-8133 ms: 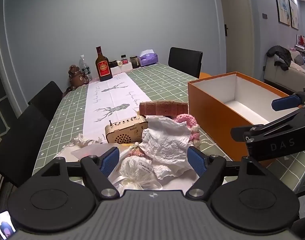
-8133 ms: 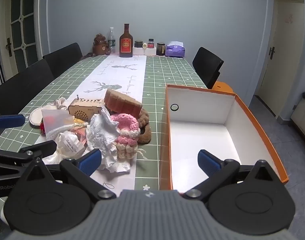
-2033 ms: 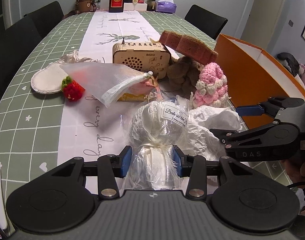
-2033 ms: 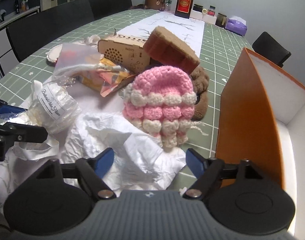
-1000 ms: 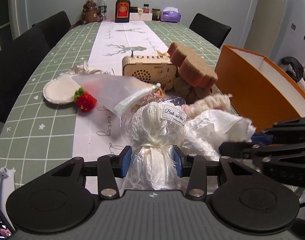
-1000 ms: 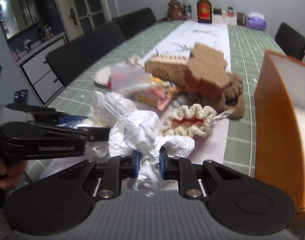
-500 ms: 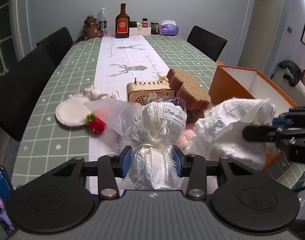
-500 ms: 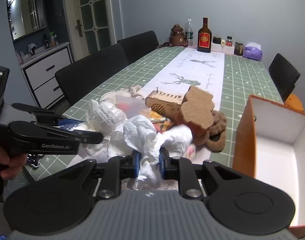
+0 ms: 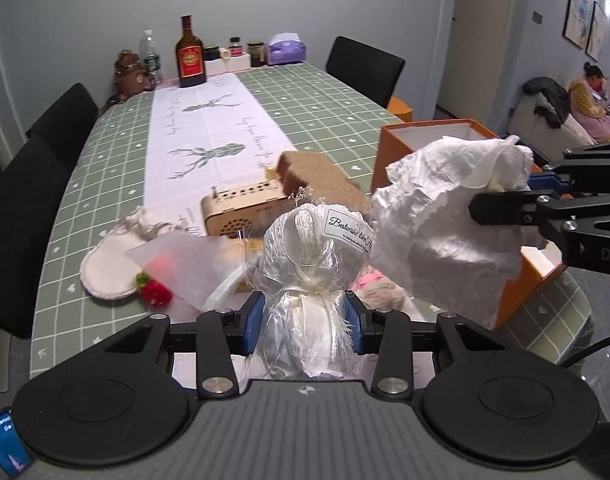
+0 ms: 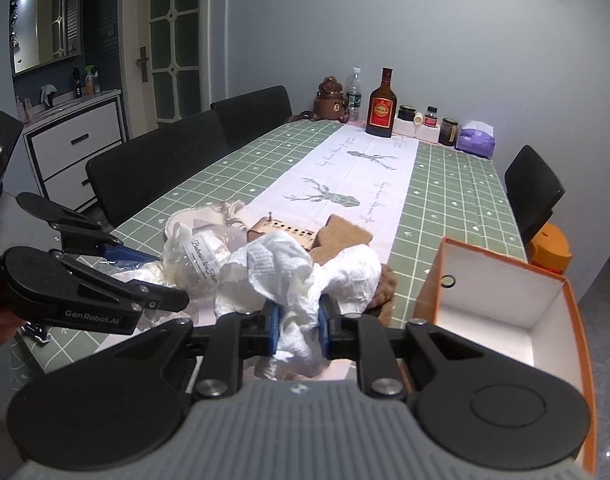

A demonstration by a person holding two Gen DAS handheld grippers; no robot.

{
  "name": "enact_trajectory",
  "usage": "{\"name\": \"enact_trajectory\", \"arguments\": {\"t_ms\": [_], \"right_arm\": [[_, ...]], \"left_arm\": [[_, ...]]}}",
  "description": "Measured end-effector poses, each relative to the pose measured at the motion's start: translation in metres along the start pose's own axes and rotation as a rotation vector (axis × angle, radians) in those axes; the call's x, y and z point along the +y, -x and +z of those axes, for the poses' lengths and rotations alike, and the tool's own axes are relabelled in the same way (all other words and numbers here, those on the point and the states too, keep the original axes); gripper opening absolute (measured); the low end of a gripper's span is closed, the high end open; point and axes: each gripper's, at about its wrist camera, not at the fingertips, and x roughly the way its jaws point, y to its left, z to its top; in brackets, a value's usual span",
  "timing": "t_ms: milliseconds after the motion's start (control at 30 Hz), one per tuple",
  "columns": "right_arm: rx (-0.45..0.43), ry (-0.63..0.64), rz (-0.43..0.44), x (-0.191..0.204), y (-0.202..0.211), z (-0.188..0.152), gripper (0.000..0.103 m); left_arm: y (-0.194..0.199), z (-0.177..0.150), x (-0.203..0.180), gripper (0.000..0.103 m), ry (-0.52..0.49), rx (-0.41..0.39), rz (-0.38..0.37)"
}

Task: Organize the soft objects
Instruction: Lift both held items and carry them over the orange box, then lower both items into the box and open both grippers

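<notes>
Left gripper [image 9: 304, 322]: closed on the neck of the wrapped bundle [image 9: 315, 256], a white ball in clear film with a printed label, held up above the table [image 9: 325, 100].
Right gripper [image 10: 298, 331]: clamped on the crumpled paper [image 10: 297, 272]; in the left view the paper [image 9: 445, 216] hangs from its fingers in front of the box [image 9: 405, 148].
Box: orange outside, white inside, open at the top, standing at the right edge of the table; from the right wrist its floor [image 10: 493, 344] shows bare.
Pile on the runner: wooden radio [image 9: 241, 212] with the brown sponge [image 9: 309, 172] leaning against it; something pink [image 9: 375, 282] lies low behind the bundle, mostly hidden.
Left of the pile: round white pad [image 9: 109, 268], knitted strawberry [image 9: 155, 290] and a frosted pouch [image 9: 185, 268] overlapping it.
Far end: bottle [image 9: 190, 56], bear figure [image 9: 128, 72], tissue pack [image 9: 287, 48], small jars.
Chairs [image 10: 165, 168]: black, along both long sides.
</notes>
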Motion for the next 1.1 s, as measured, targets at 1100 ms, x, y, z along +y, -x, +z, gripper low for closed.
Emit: {"name": "enact_trajectory", "arguments": {"t_ms": [1100], "right_arm": [[0.541,0.088,-0.137,-0.199,-0.033,-0.039,0.018]], "left_arm": [[-0.161,0.128,-0.195,0.044,-0.226,0.497,-0.279]]}}
